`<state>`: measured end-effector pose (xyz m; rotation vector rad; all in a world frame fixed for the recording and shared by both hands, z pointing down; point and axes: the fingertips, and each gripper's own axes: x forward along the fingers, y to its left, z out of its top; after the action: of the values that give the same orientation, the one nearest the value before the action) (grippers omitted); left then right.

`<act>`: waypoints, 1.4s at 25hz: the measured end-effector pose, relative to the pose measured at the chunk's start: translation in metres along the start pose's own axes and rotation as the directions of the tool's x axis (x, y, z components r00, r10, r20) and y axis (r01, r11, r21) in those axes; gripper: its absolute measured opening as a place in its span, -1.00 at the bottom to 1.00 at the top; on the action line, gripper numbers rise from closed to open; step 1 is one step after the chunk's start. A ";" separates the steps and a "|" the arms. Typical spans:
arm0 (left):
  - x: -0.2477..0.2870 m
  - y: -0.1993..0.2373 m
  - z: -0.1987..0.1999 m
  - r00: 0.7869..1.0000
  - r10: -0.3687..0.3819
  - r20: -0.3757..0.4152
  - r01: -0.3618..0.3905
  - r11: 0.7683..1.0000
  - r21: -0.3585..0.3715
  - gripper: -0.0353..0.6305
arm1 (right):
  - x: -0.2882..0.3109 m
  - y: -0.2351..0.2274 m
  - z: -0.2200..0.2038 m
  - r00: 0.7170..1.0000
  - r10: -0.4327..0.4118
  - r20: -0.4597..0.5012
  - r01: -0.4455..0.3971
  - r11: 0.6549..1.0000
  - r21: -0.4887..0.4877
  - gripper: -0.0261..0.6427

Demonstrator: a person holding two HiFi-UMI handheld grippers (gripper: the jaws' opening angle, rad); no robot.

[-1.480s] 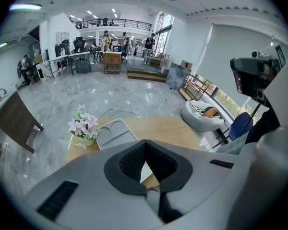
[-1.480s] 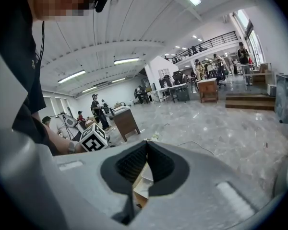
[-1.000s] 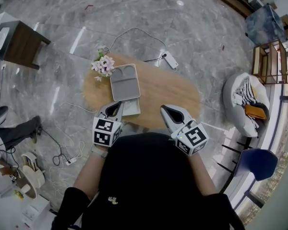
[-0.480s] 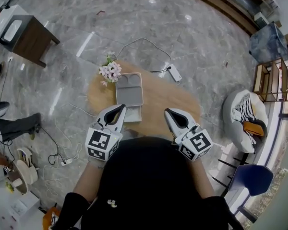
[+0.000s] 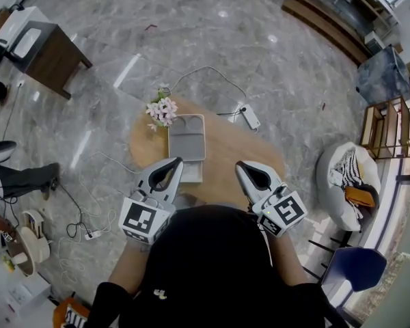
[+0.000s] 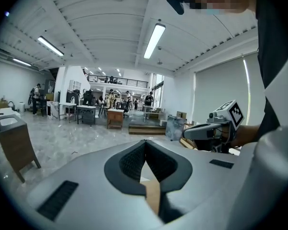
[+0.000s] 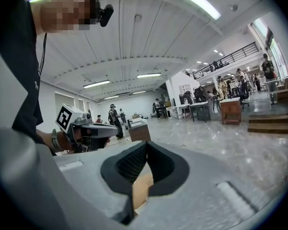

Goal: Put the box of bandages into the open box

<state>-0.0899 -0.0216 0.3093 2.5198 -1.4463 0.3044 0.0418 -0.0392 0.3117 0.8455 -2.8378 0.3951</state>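
Two closed, empty: left tongs (image 5: 177, 161), right tongs (image 5: 240, 165); flowers (image 5: 162, 109) beside open box (image 5: 186, 137) on table (image 5: 242, 147).

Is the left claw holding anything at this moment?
No, in the left gripper view the left claw has its jaws closed together, with nothing between them.

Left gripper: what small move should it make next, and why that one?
Probably lower the left gripper toward the wooden table and open its fingers. Both it and the right gripper are shut on nothing, held above the table, and the open box beside the flowers looks empty.
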 end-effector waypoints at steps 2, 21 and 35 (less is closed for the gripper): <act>-0.003 0.000 0.004 1.000 0.009 0.003 -0.009 1.000 0.007 -0.85 | 0.000 0.002 0.003 1.000 0.010 0.003 -0.010 1.000 -0.009 -0.93; -0.004 -0.004 0.008 1.000 0.010 -0.008 -0.010 1.000 0.009 -0.85 | -0.007 0.009 0.028 1.000 0.019 0.000 -0.019 0.997 -0.080 -0.93; 0.005 0.003 0.014 1.000 0.002 -0.011 -0.002 1.000 -0.003 -0.85 | -0.003 0.000 0.037 1.000 -0.006 0.002 0.006 0.995 -0.095 -0.93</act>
<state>-0.0892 -0.0311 0.2974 2.5109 -1.4439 0.3151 0.0422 -0.0485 0.2760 0.8358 -2.8292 0.2563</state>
